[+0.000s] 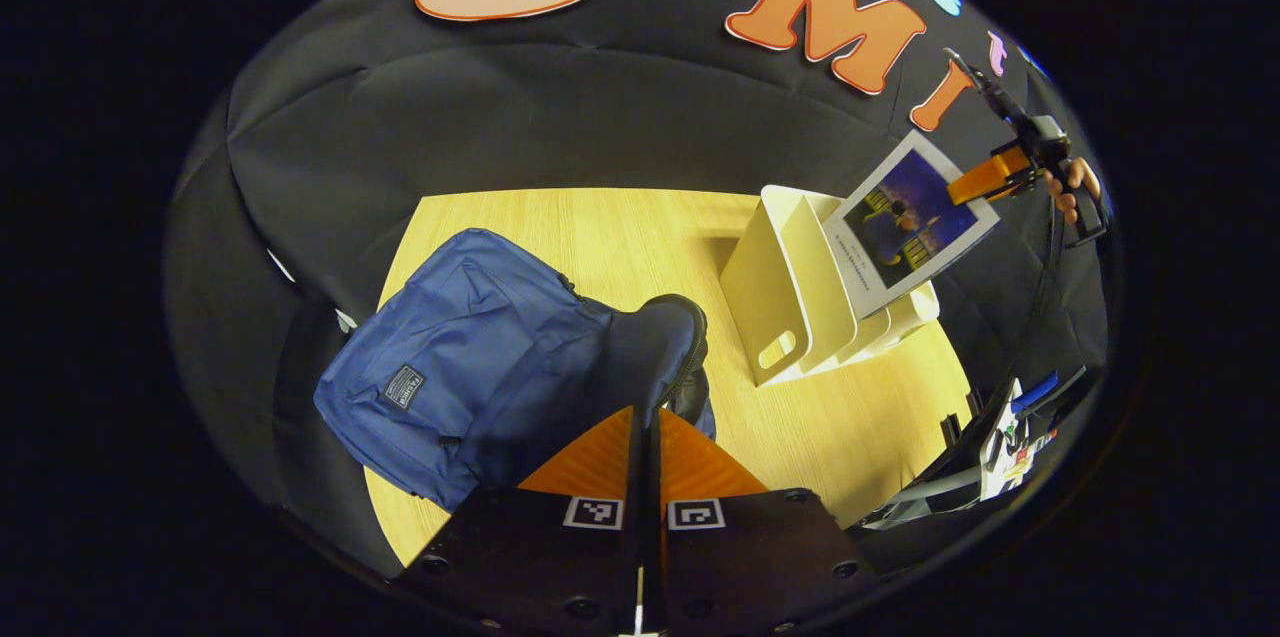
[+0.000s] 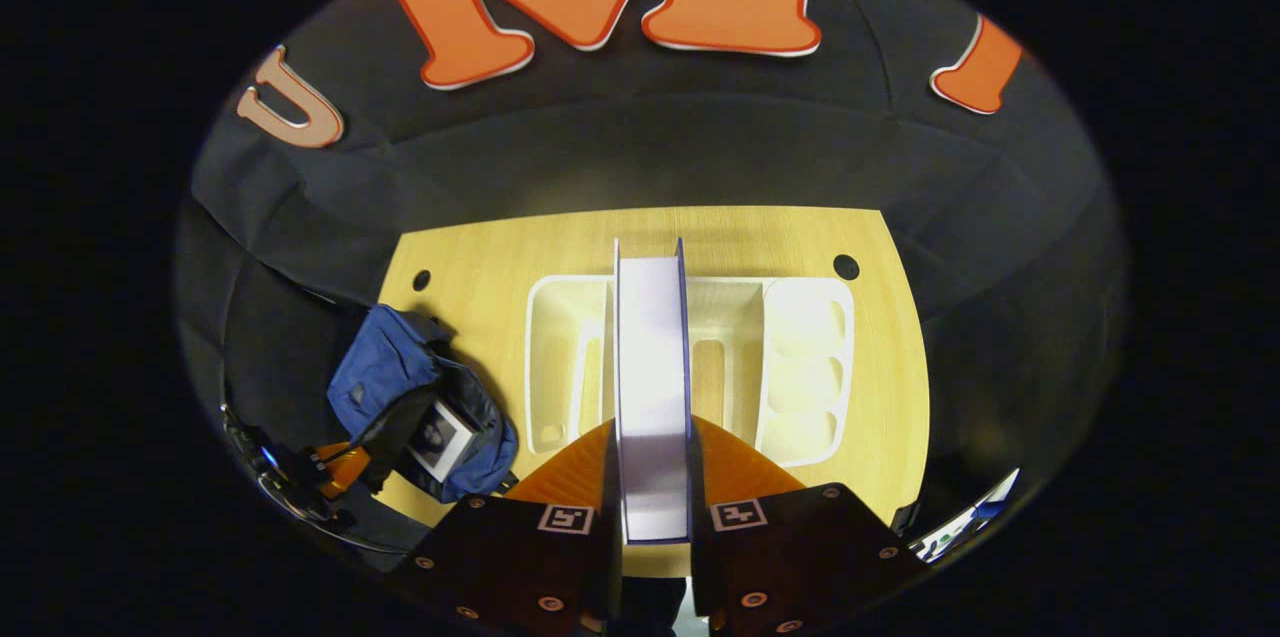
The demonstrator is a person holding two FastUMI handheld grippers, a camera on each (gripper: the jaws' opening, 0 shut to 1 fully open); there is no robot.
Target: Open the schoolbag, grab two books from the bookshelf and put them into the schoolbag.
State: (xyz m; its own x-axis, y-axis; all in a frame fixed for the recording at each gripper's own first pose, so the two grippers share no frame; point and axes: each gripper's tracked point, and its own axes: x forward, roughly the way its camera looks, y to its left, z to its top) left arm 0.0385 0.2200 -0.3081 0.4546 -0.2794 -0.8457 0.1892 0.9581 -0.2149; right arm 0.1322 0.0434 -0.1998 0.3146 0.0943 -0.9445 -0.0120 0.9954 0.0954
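The left tongs (image 1: 648, 437) are pinching the dark flap at the mouth of the blue schoolbag (image 1: 470, 367), their two orange fingers (image 1: 585, 462) pressed nearly together with only the thin fabric between them. The schoolbag is lying on the left part of the wooden bench (image 1: 620, 237), its labelled front facing up in the left gripper view. In the right gripper view the schoolbag (image 2: 400, 387) is sitting at the bench's (image 2: 480, 267) left near corner with its mouth pulled open, and a book (image 2: 438, 439) with a pale-bordered cover is lying inside it; the left tongs (image 2: 345, 467) are showing there at the bag's near edge. The right tongs (image 2: 652, 477) are gripping a second book (image 2: 652, 367) by its lower part, both fingers pressing on its covers, so the book's white page edge is standing upright between them. That book is hanging above the cream bookshelf (image 2: 800, 357), which is resting on the middle of the bench with its open compartments visible below. In the left gripper view the right tongs (image 1: 985, 179) are holding the same book (image 1: 910, 227), a dark blue cover with a white border, raised and tilted above the bookshelf (image 1: 790, 307) at the right of the bench, with a hand (image 1: 1075, 187) on the handle behind.
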